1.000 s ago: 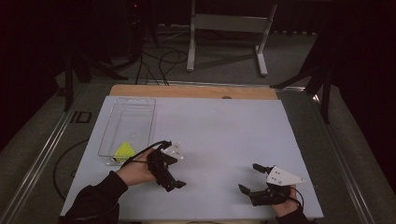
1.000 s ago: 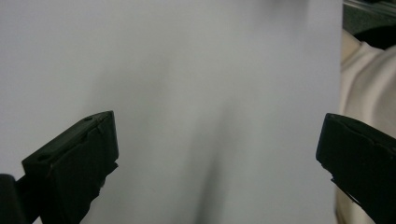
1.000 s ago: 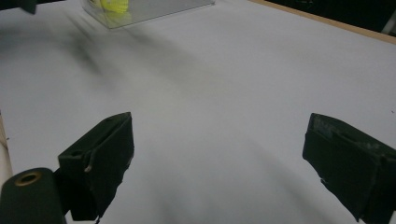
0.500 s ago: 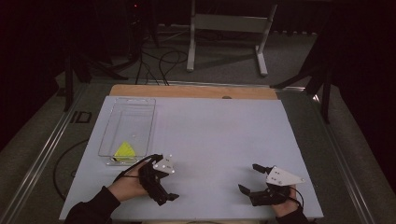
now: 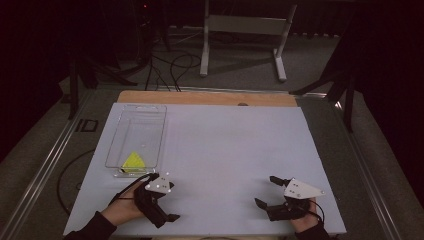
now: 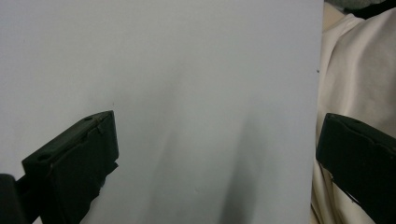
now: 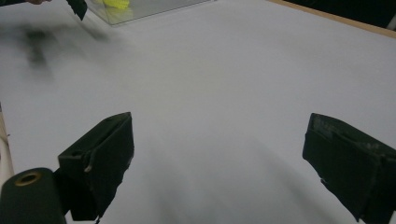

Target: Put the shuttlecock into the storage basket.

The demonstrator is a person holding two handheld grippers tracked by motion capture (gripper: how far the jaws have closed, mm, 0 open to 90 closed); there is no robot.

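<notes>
A yellow wedge-shaped piece [image 5: 133,161] lies in the near end of a clear plastic tray [image 5: 120,131] on the left of the white table [image 5: 235,140]. My left gripper [image 5: 161,209] is held low near the table's front edge, just in front of the tray, jaws wide open and empty [image 6: 217,154]; it points toward the edge, where pale cloth [image 6: 355,70] shows. My right gripper [image 5: 265,191] rests at the front right, pointing left, open with nothing between its jaws [image 7: 219,158]. The tray [image 7: 154,8] and the yellow piece [image 7: 116,3] sit far ahead of it.
A wooden strip [image 5: 205,97] borders the table's far edge. Beyond it stand a metal frame [image 5: 240,30] and cables on a dark floor. Broad bare white surface lies between the two grippers and to the right of the tray.
My left gripper has drawn back from the tray's near end toward the front edge of the table, staying open. The right gripper has not moved.
</notes>
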